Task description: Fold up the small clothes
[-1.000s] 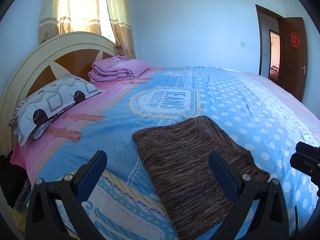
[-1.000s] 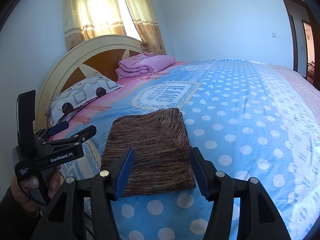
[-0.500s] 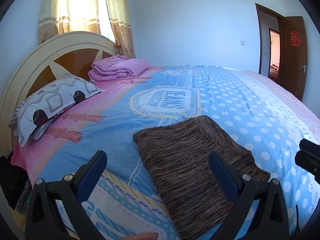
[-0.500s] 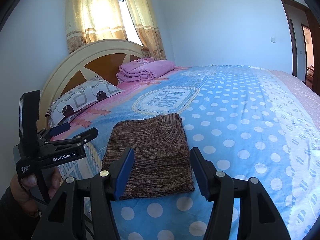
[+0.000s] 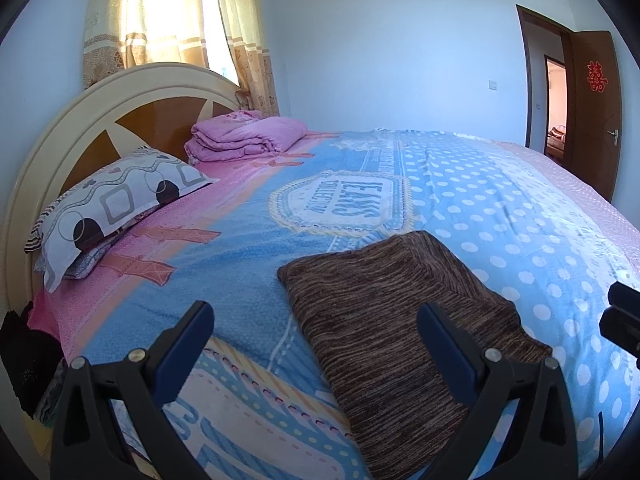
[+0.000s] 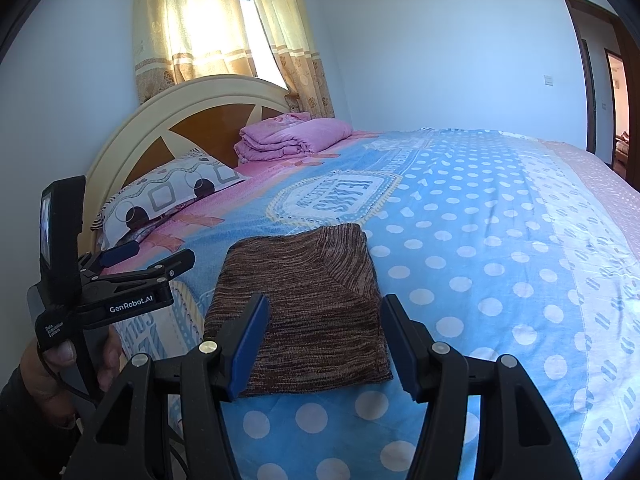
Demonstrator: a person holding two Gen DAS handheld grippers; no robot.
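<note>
A brown knitted garment [image 5: 384, 320], marled with fine stripes, is lying folded into a flat rectangle on the near part of a fleecy blue bedspread [image 5: 500, 216] that is printed with white dots and pink bands. A folded pink quilt [image 5: 244, 136] and a patterned pillow [image 5: 112, 200] are resting by the curved cream and wood headboard [image 5: 120, 100]. The left gripper [image 5: 316, 336] is being held above the bed edge with its blue-padded fingers set wide apart; nothing is being gripped, and the garment is seen between and beyond them. The right gripper [image 6: 324, 340] is likewise being held with its jaws parted and empty, above the garment's near edge. Whether the cloth is being touched cannot be told.
</note>
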